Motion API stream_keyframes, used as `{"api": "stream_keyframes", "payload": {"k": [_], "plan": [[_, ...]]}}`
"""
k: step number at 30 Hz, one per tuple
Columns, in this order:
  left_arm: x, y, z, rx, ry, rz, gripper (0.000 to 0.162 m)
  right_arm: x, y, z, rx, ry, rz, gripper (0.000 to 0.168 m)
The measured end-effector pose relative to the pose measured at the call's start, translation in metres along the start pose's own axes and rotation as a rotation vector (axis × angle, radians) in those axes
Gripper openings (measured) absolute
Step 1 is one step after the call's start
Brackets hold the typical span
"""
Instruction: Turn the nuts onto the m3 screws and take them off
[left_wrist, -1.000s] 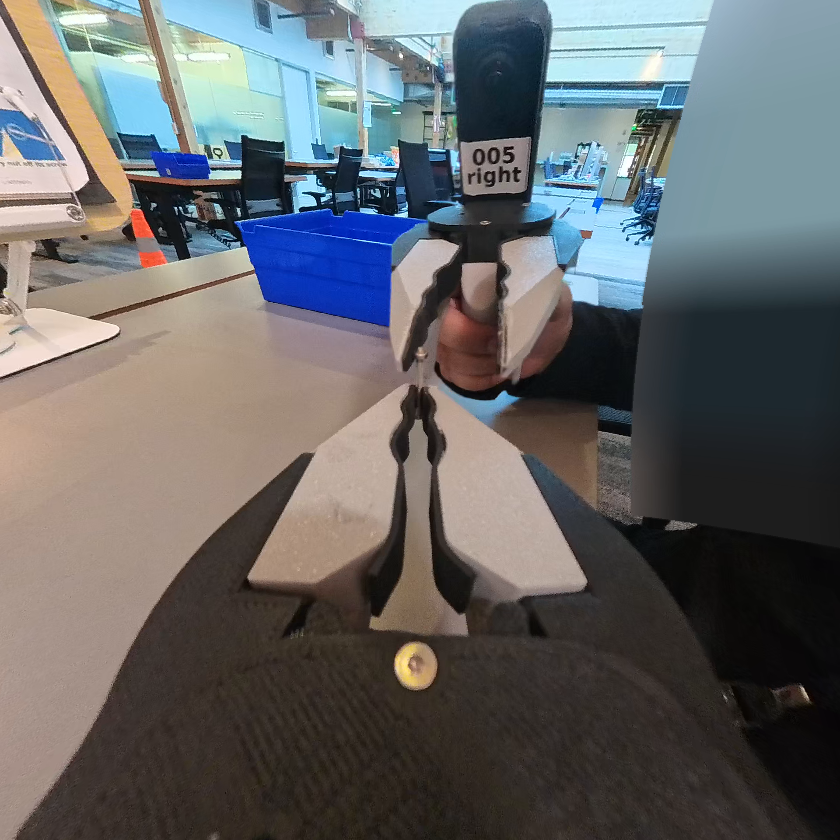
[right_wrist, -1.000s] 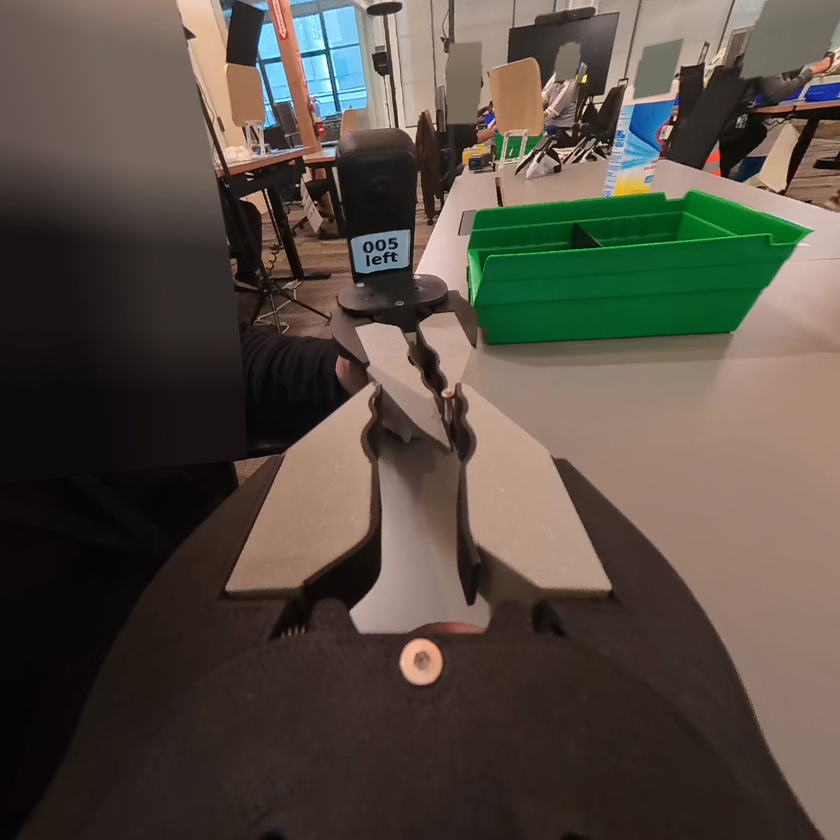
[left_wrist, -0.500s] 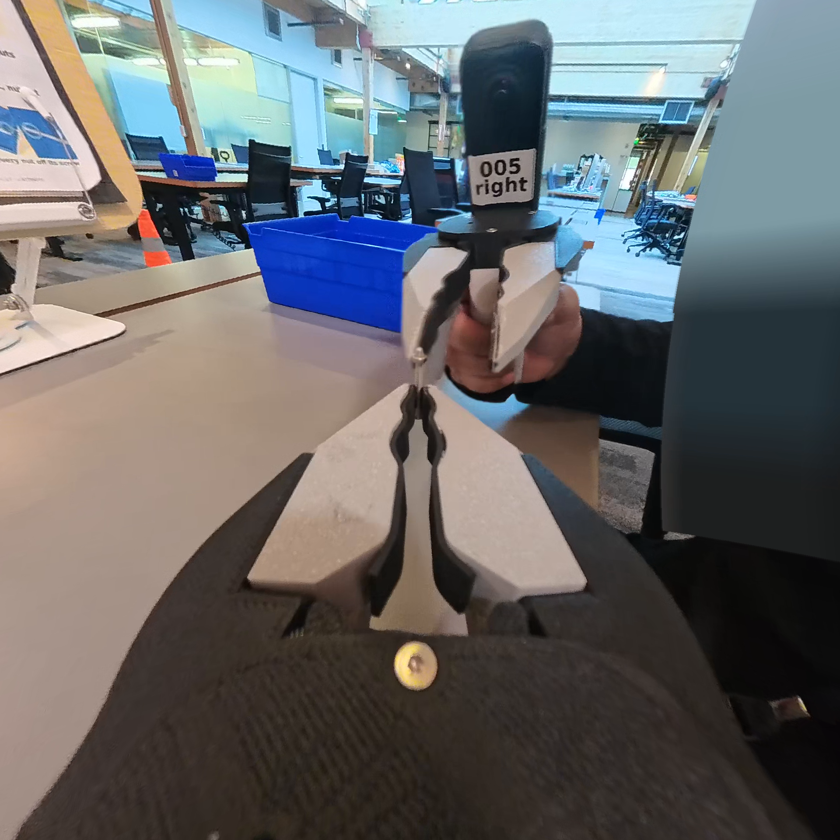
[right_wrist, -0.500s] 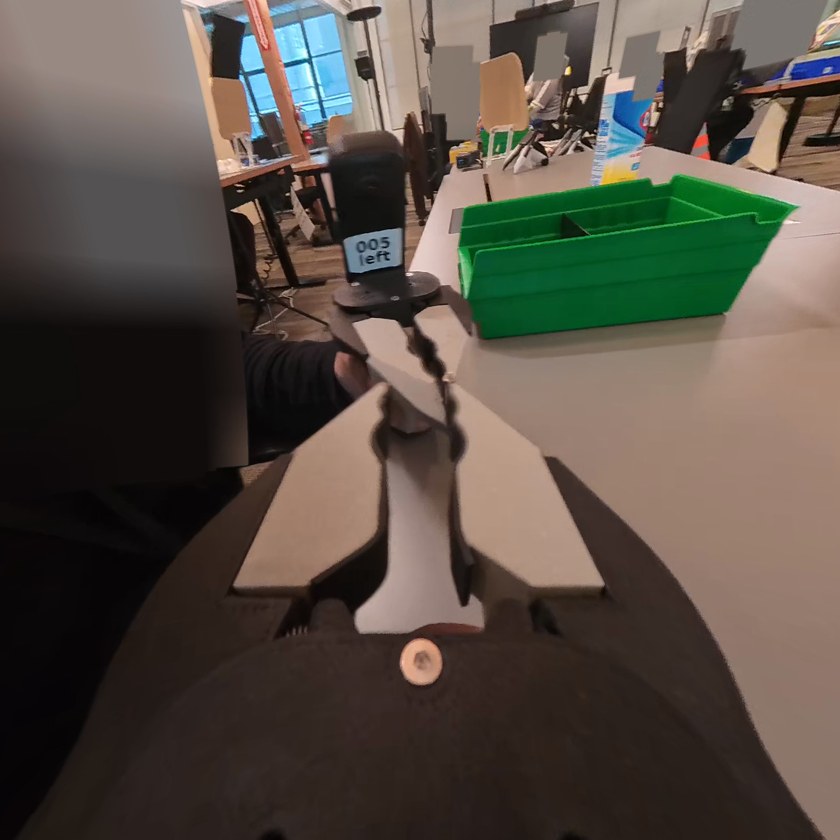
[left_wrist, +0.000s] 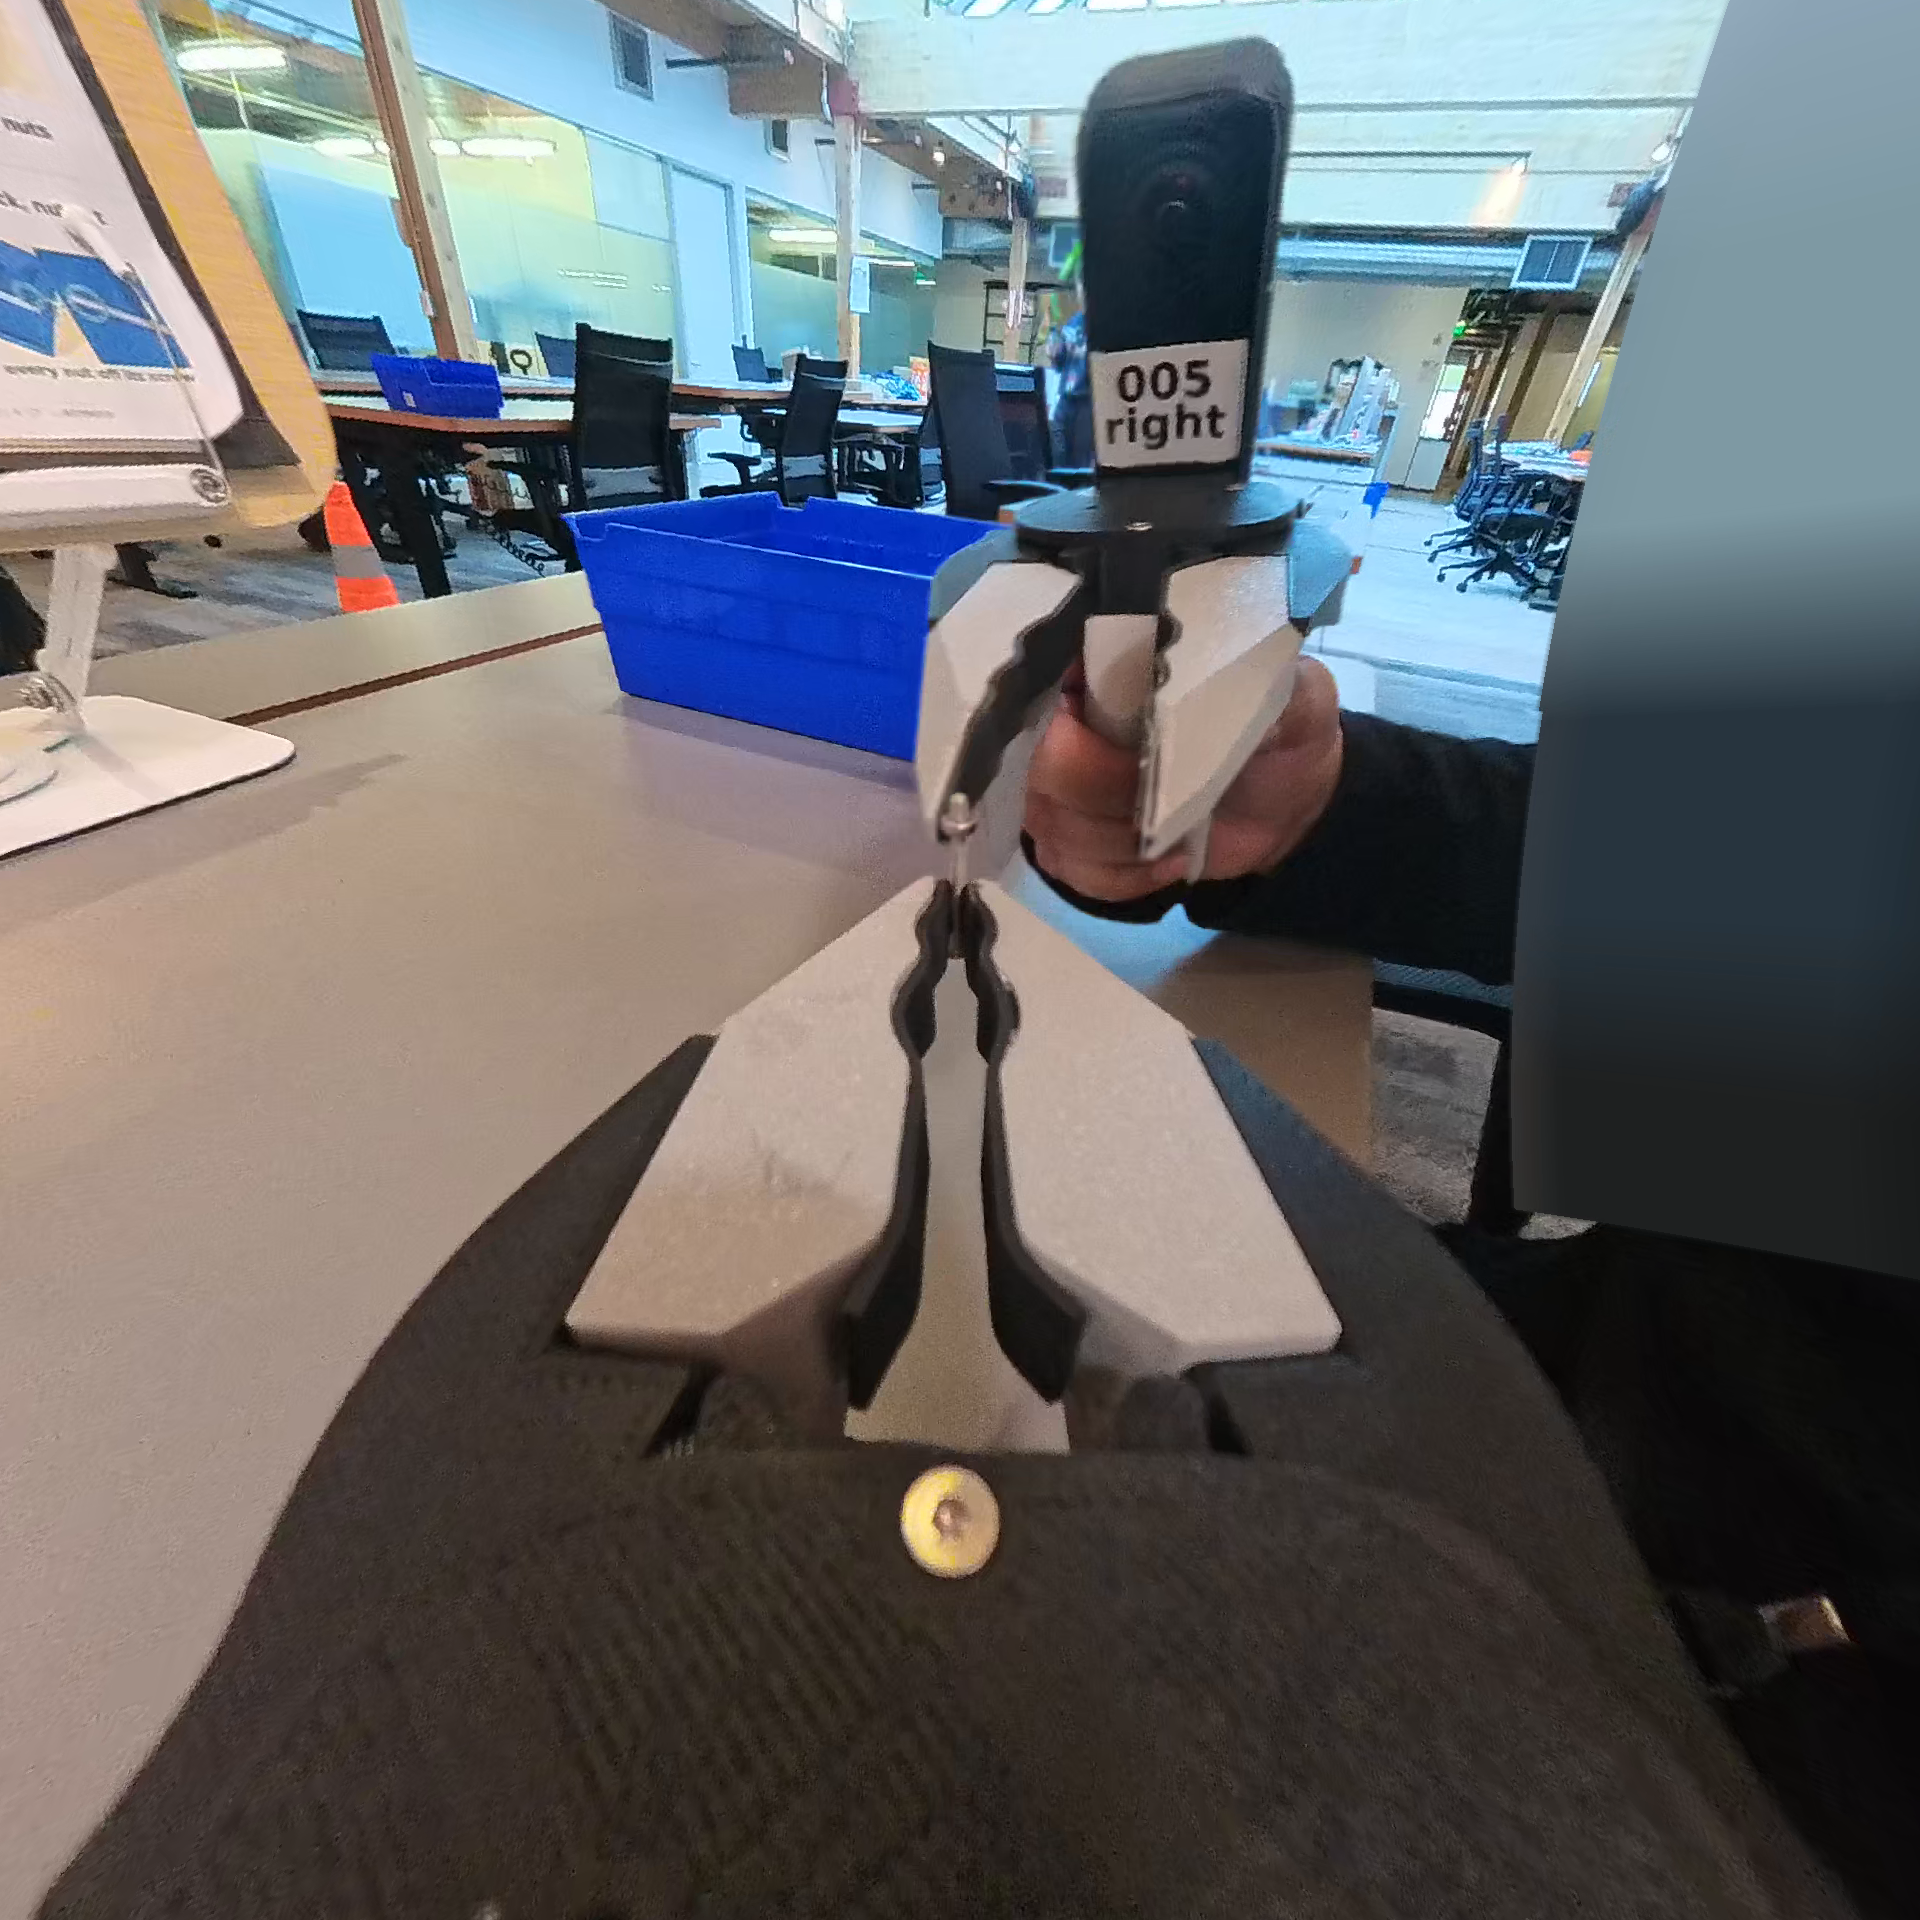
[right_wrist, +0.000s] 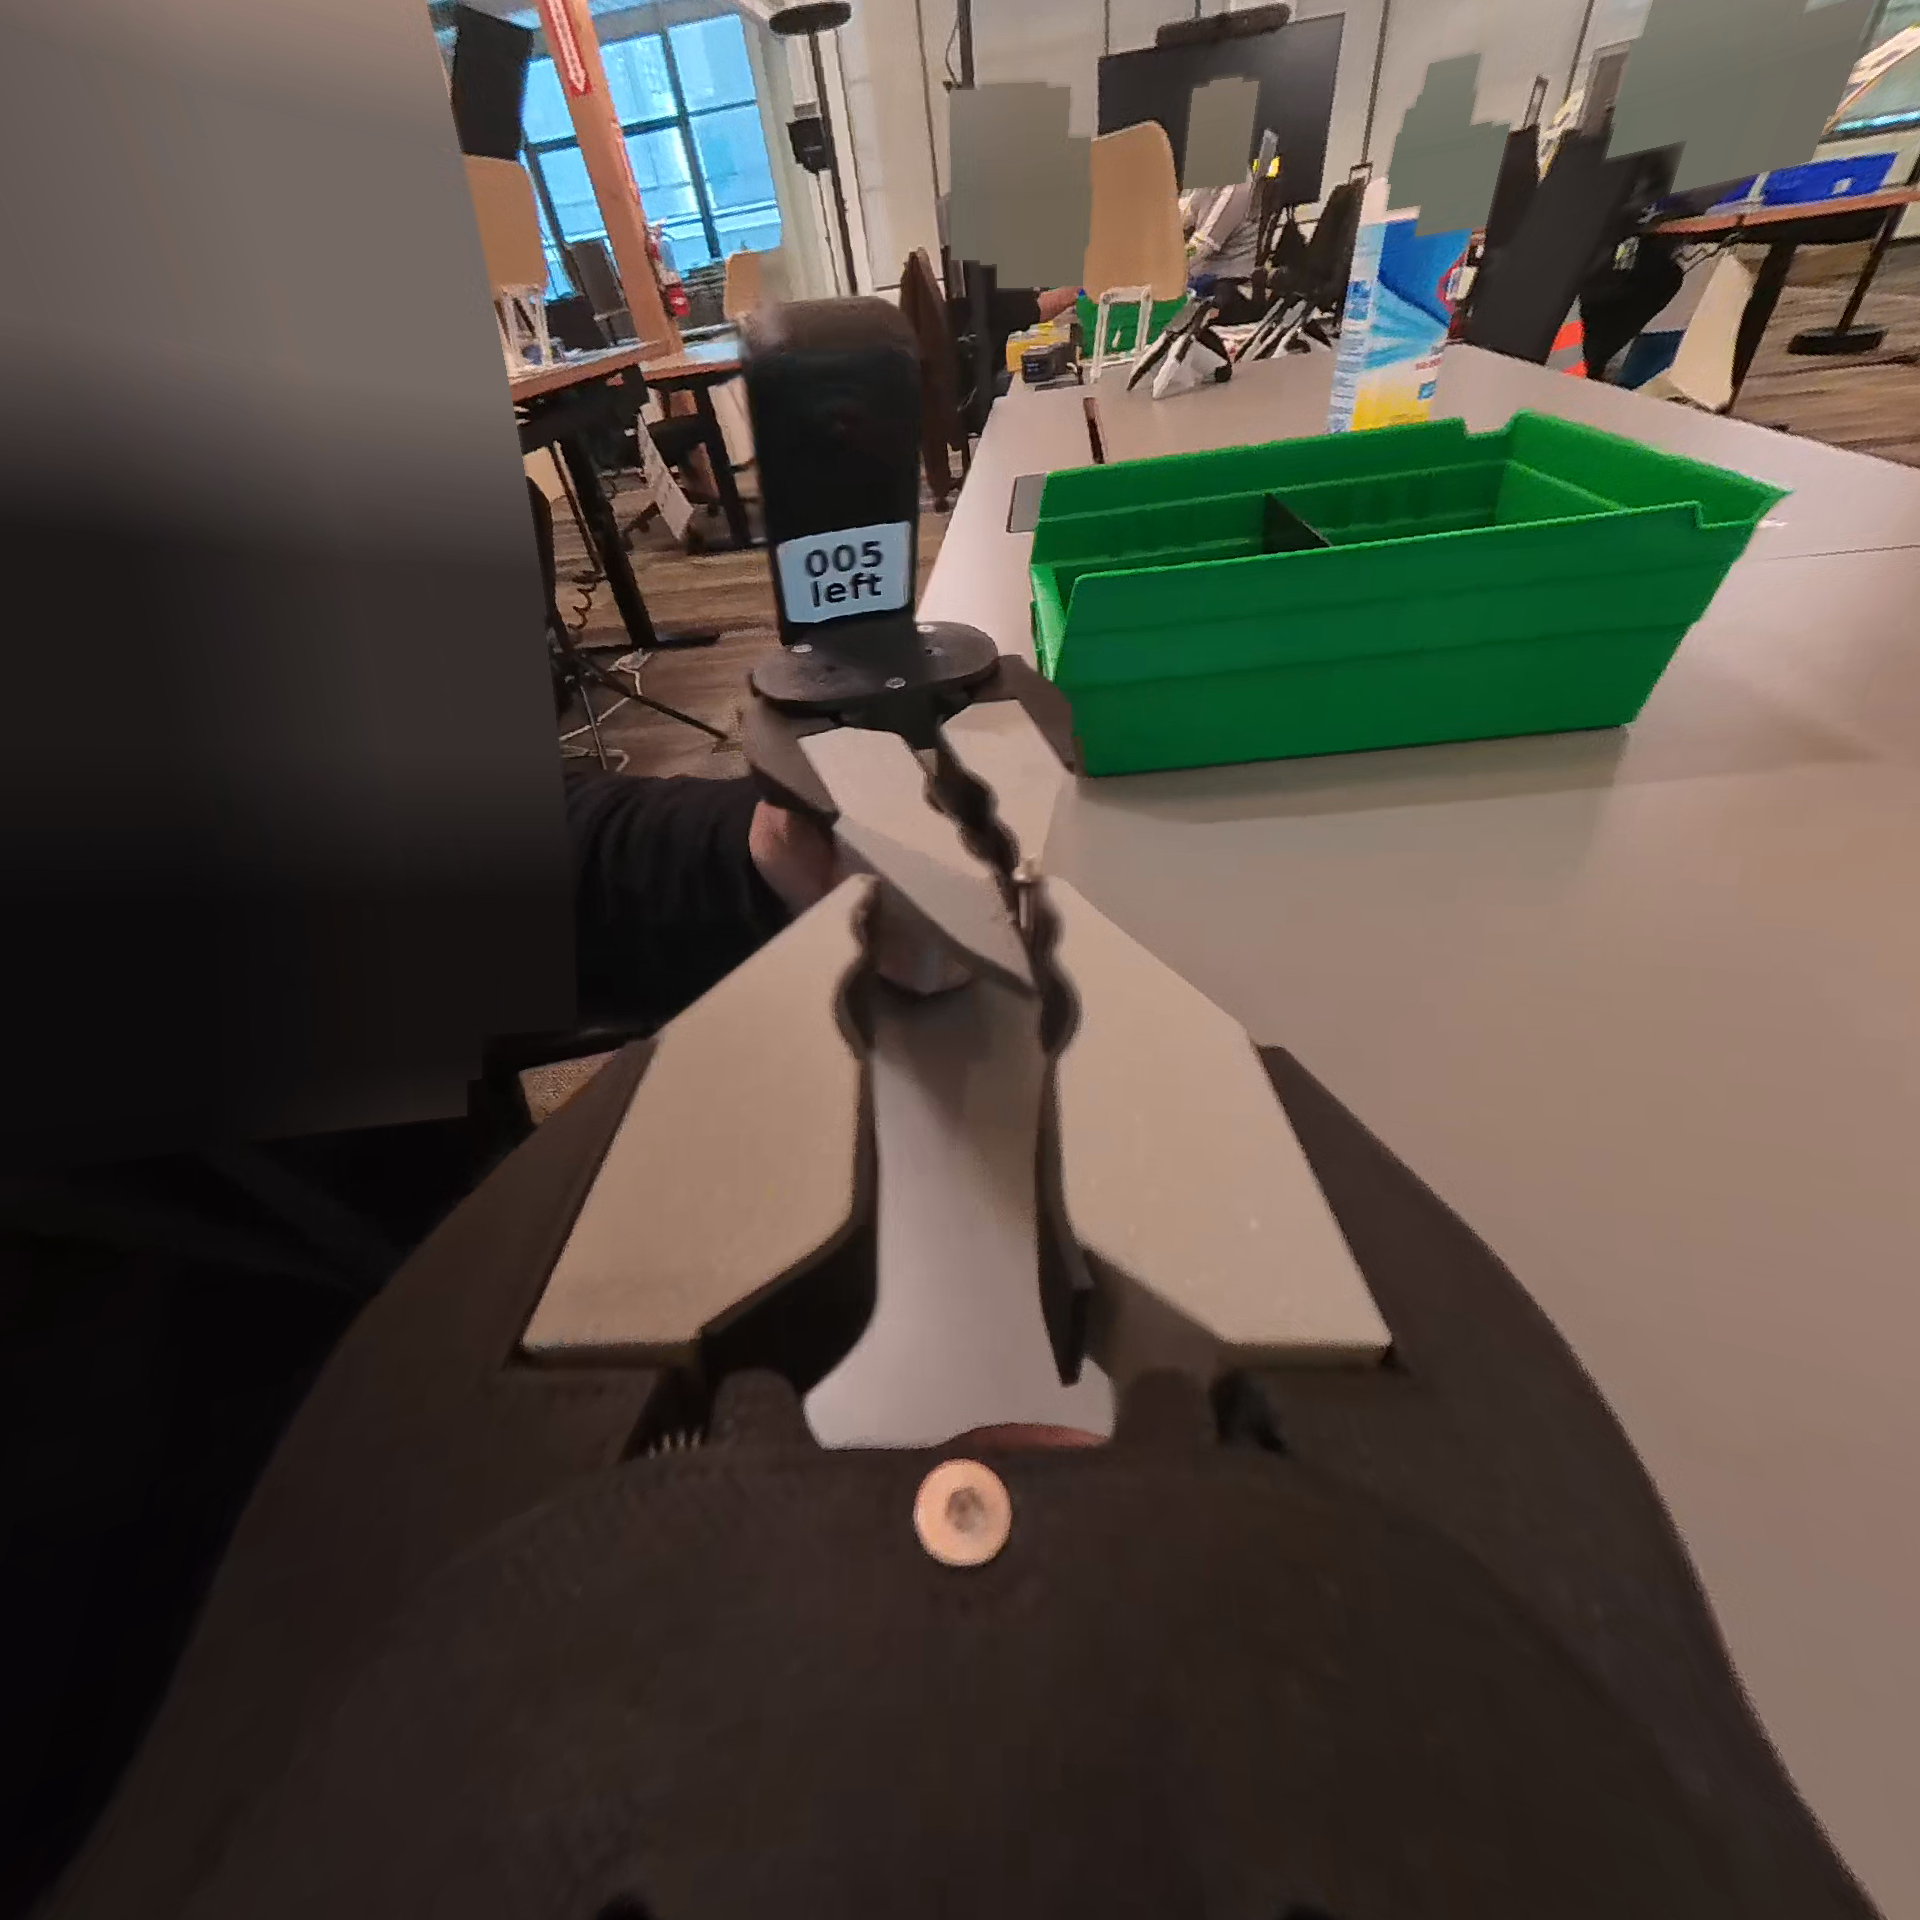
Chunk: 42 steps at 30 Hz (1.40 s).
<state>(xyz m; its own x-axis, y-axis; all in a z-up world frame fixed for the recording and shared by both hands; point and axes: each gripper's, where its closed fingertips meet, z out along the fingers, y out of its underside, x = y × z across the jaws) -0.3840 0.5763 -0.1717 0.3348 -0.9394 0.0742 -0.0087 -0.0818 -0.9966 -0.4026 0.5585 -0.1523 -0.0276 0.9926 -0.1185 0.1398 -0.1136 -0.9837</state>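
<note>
A slim m3 screw (left_wrist: 958, 854) stands nearly upright above the grey desk (left_wrist: 416, 987), its long axis running up from the tips of the left tongs (left_wrist: 958, 902), which are pinched shut on its lower end. At its upper end sits a small metal piece, a head or a nut (left_wrist: 957, 810); the pictures do not settle which. That piece lies against the dark serrated inner face of one finger of the right tongs (left_wrist: 1060, 831), whose fingers stand plainly apart with a clear gap between them, holding nothing. In the right wrist view the same screw (right_wrist: 1027, 899) shows tilted slightly, beside the far finger of the right tongs (right_wrist: 961, 904), gripped in the closed left tongs (right_wrist: 1013, 899) that reach in from the opposite side. A blue bin (left_wrist: 769, 623) rests on the desk behind the meeting point in the left wrist view, its contents hidden by the wall. A green bin (right_wrist: 1351, 623) with a dark divider stands on the desk in the right wrist view; nothing can be made out inside it. The person's right hand (left_wrist: 1174, 800) wraps the handle below its tongs, a dark sleeve (left_wrist: 1423, 842) trailing behind, tongs pointed down and toward the left pair.
</note>
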Motion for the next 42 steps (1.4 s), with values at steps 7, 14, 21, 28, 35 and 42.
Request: {"api": "stream_keyframes", "payload": {"k": [7,14,21,28,35,42], "plan": [[-0.001,0.0,0.0,-0.002,0.013,-0.021,0.0,0.013,-0.006,-0.008,0.053,0.047,0.049,0.031],[-0.002,0.002,0.001,-0.012,-0.017,0.005,0.0,0.006,0.002,0.006,-0.011,0.016,0.032,0.023],[-0.006,-0.001,-0.001,0.007,-0.006,-0.049,0.0,0.017,-0.011,-0.02,0.096,0.076,0.092,0.021],[-0.005,0.002,0.001,-0.018,-0.029,-0.011,0.0,0.021,0.003,0.013,-0.029,0.103,0.039,0.002],[-0.01,0.005,0.004,-0.038,-0.073,-0.011,0.037,0.033,-0.004,-0.003,0.043,0.176,0.086,0.002],[-0.009,0.001,0.0,-0.003,-0.067,-0.011,0.032,0.063,-0.042,-0.097,0.206,0.463,0.074,0.002]]}}
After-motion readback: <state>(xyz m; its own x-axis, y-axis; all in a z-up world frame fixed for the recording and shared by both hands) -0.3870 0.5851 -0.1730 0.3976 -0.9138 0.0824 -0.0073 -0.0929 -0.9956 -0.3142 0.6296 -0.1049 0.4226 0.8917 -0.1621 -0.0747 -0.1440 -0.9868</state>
